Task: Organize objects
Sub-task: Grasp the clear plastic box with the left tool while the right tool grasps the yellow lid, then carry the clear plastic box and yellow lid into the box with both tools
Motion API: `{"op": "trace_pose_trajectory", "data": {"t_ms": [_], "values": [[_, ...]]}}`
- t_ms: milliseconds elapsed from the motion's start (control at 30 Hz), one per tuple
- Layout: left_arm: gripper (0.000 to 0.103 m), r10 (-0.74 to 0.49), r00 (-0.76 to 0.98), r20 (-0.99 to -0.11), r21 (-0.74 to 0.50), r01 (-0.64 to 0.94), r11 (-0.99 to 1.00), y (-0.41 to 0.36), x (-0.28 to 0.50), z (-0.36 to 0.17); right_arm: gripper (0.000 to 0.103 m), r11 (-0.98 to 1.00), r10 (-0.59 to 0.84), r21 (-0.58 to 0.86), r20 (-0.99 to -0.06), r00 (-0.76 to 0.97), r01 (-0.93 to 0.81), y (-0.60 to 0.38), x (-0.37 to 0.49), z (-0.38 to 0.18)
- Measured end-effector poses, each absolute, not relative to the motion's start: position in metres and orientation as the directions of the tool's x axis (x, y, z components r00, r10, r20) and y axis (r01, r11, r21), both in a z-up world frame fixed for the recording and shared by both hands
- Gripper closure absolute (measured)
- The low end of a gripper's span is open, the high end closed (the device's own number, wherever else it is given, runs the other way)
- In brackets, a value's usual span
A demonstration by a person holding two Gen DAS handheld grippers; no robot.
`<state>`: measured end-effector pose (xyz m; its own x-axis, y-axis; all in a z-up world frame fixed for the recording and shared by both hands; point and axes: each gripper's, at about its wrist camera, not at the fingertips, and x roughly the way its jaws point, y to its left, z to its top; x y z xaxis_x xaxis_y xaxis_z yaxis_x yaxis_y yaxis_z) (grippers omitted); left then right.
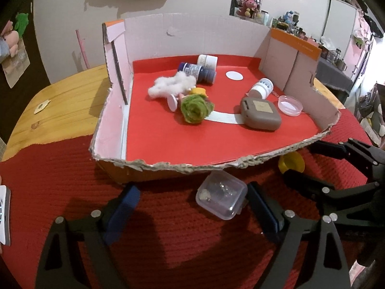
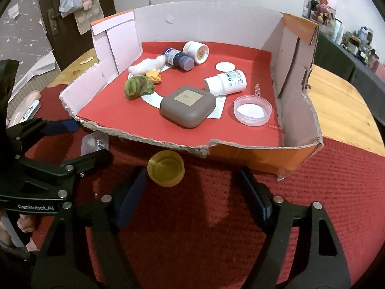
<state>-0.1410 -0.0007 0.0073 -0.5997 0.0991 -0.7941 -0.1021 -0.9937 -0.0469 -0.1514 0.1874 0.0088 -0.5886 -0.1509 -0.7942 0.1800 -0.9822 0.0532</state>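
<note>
Left wrist view: left gripper [image 1: 192,204] spread wide around a small clear box [image 1: 221,197] on the red cloth [image 1: 168,228], just by the cardboard box's [image 1: 168,165] torn front edge, pads not pressing. Right wrist view: right gripper [image 2: 192,190] spread too, yellow cup [image 2: 166,168] near its left pad, not pinched

The box's torn front wall [image 2: 168,143] is low; its other walls stand tall.

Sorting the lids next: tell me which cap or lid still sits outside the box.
The yellow cap, on the red mat against the box's front wall. The clear lid lies inside the box.
</note>
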Motion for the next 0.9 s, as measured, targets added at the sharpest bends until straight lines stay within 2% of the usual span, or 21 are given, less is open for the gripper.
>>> {"op": "trace_pose_trajectory", "data": {"t_ms": [67, 100, 167, 233, 267, 900], "values": [[0.021, 0.091, -0.605, -0.791, -0.038, -0.101, -0.994, -0.001, -0.14, 0.008, 0.035, -0.982, -0.141, 0.037, -0.792, -0.594, 0.184, 0.186, -0.15, 0.009], [0.028, 0.089, -0.606, -0.79, -0.033, -0.103, -0.994, -0.001, -0.14, 0.008, 0.042, -0.982, -0.142, 0.034, -0.789, -0.598, 0.188, 0.185, -0.149, 0.009], [0.039, 0.075, -0.612, -0.787, -0.013, -0.105, -0.994, 0.0, -0.138, 0.008, 0.05, -0.98, -0.144, 0.031, -0.787, -0.6, 0.194, 0.183, -0.148, 0.009], [0.056, 0.085, -0.615, -0.784, -0.012, -0.122, -0.992, 0.002, -0.135, 0.009, 0.063, -0.979, -0.149, 0.032, -0.784, -0.602, 0.201, 0.181, -0.146, 0.01], [0.06, 0.092, -0.615, -0.783, -0.014, -0.13, -0.991, 0.002, -0.134, 0.01, 0.073, -0.978, -0.158, 0.04, -0.783, -0.601, 0.205, 0.18, -0.145, 0.01], [0.061, 0.131, -0.614, -0.778, -0.051, -0.145, -0.988, -0.001, -0.113, 0.012, 0.074, -0.971, -0.189, 0.059, -0.79, -0.584, 0.234, 0.166, -0.116, 0.014]]}}
